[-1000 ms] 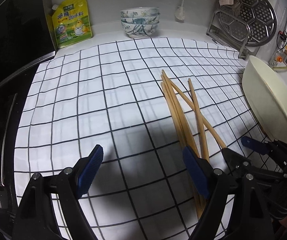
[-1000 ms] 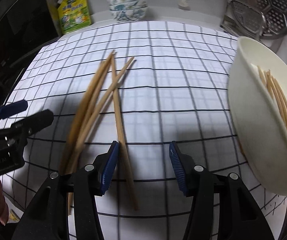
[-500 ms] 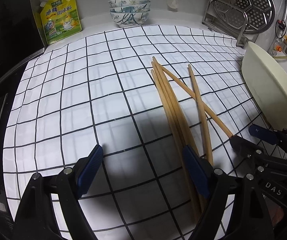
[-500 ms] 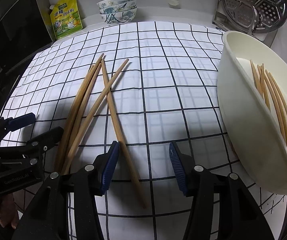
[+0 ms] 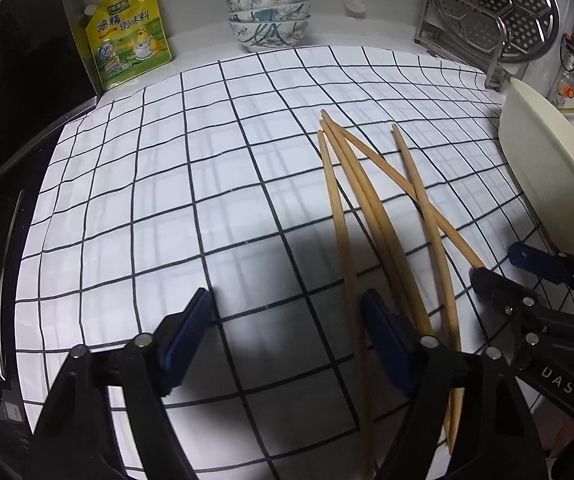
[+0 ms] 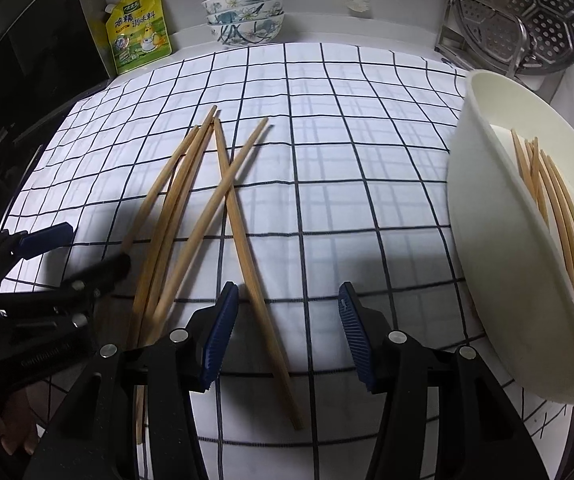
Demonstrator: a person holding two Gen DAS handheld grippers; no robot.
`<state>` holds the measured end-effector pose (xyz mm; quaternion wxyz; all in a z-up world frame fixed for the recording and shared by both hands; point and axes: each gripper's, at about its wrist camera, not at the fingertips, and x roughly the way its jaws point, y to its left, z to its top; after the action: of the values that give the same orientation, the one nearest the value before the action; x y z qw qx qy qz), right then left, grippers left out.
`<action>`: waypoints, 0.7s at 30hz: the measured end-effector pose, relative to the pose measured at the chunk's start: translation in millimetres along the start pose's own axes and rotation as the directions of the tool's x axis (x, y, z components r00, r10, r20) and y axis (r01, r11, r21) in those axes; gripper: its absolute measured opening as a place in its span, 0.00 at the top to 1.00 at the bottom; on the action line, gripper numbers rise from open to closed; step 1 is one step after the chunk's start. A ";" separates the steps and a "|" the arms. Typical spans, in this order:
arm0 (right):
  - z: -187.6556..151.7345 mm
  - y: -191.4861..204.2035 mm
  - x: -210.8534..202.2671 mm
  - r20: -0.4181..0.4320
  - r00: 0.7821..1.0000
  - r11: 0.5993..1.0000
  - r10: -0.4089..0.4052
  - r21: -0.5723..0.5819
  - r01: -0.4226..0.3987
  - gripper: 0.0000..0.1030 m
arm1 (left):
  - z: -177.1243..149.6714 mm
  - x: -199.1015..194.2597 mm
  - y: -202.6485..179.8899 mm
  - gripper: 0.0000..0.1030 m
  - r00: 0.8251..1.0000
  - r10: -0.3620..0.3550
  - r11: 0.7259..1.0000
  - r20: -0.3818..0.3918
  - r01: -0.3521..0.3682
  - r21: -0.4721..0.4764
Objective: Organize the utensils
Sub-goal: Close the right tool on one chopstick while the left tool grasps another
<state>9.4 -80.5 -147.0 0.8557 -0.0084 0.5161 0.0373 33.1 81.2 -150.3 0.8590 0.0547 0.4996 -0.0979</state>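
Overhead, two hand-held grippers hang above a checked cloth [image 5: 215,184] on a kitchen counter, where five loose chopsticks [image 6: 191,216] lie fanned and crossing one another. The left gripper [image 5: 287,320] has its jaws closing with only bare cloth between them; the chopsticks pass just beside and under its right finger, and no pad presses on them. The right gripper [image 6: 287,320] stands released, jaws apart, with one chopstick [image 6: 255,264] running beneath its left pad and out into the gap; whether that pad touches the stick cannot be told. To the right, a cream tub [image 6: 483,240] sits at the cloth's edge with more chopsticks [image 6: 559,216] lying inside it. At the back wall stand a yellow seasoning pouch [image 5: 129,34], a stack of three floral bowls [image 5: 269,16] and a steel rack [image 5: 463,20] holding a perforated steamer plate [image 5: 519,12].
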 end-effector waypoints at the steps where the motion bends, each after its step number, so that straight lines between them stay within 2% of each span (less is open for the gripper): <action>1: 2.0 1.7 1.5 0.003 1.000 1.000 -0.003 -0.009 0.003 0.51 | 0.8 0.1 0.2 0.32 1.000 0.001 1.000 0.003 -0.001 0.000; 4: 7.8 6.1 5.6 0.009 1.000 0.999 -0.013 -0.037 0.013 0.51 | 5.3 1.2 -2.3 0.40 1.000 -0.003 1.000 0.012 0.003 0.008; 6: 12.3 10.1 8.6 0.013 1.000 0.998 -0.009 -0.055 0.010 0.52 | 9.2 2.2 -4.8 0.51 1.000 -0.009 1.000 0.015 0.009 0.017; 7: 13.6 12.8 9.4 0.016 1.000 0.998 -0.009 -0.067 0.010 0.55 | 11.4 2.7 -7.1 0.54 1.000 -0.014 1.000 0.016 0.013 0.023; 8: 14.7 14.5 9.9 0.017 1.000 0.997 0.001 -0.076 0.001 0.62 | 13.1 3.0 -8.7 0.62 1.000 -0.021 0.999 0.017 0.020 0.029; 9: 16.1 16.0 10.6 0.016 1.000 0.997 0.010 -0.083 -0.009 0.66 | 14.2 3.2 -10.4 0.71 0.999 -0.026 0.999 0.018 0.026 0.034; 10: 17.3 18.9 11.0 0.014 1.000 0.996 0.017 -0.092 -0.016 0.73 | 15.4 3.4 -12.2 0.76 0.999 -0.033 0.999 0.017 0.033 0.041; 11: 17.9 20.1 11.2 0.013 1.000 0.995 0.022 -0.095 -0.021 0.85 | 16.2 3.5 -12.8 0.88 0.999 -0.043 0.998 0.015 0.042 0.042; 12: 19.1 21.2 11.5 0.011 1.000 0.995 0.025 -0.096 -0.024 0.91 | 16.8 3.7 -12.6 0.92 0.998 -0.054 0.998 0.012 0.054 0.039; 15: 23.1 19.7 12.4 0.001 0.999 0.996 0.044 -0.079 -0.044 0.93 | 17.6 4.5 -10.4 0.93 0.997 -0.075 0.997 0.006 0.075 0.029; 21: 31.4 20.9 4.5 0.024 0.999 0.997 0.021 -0.071 -0.020 0.94 | 24.4 -3.5 -2.4 0.93 0.996 -0.091 0.996 0.017 0.091 0.011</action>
<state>37.7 -57.8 -135.8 0.8607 -0.0329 0.5040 0.0643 51.6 74.6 -135.2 0.8577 0.0353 0.4935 -0.1400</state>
